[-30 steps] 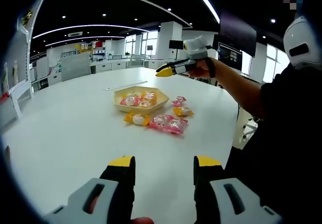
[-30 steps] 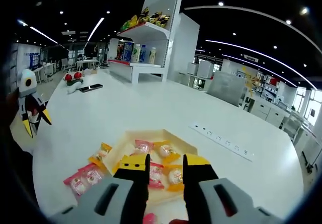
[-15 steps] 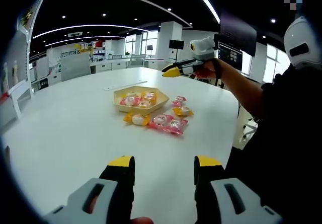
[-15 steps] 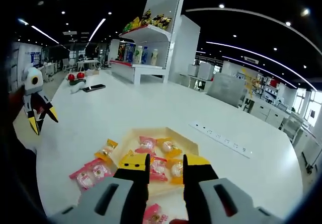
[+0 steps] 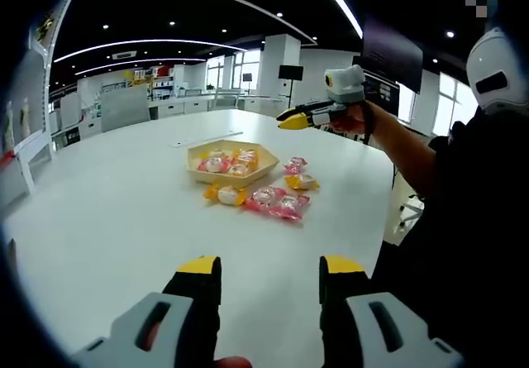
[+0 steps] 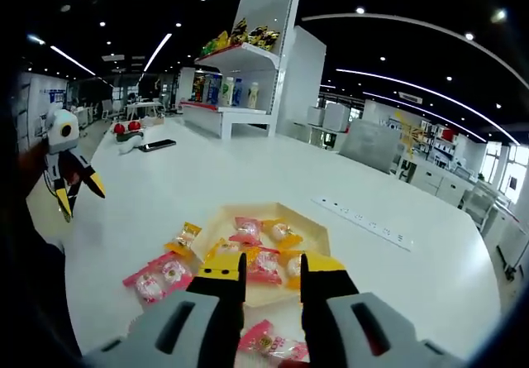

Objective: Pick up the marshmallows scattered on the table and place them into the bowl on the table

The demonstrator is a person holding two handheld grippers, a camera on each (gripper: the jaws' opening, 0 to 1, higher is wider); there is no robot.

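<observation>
- Right claw (image 6: 273,270): jaws apart, empty, above bowl (image 6: 318,237); lower squarely over the pink marshmallows (image 6: 271,343) below it.
- Left claw (image 5: 270,266): apart, empty, well short of the bowl.
- Pink pair (image 5: 279,202): beside bowl.
- Table (image 5: 107,211): white, glossy; shelving (image 6: 248,62) beyond.
</observation>
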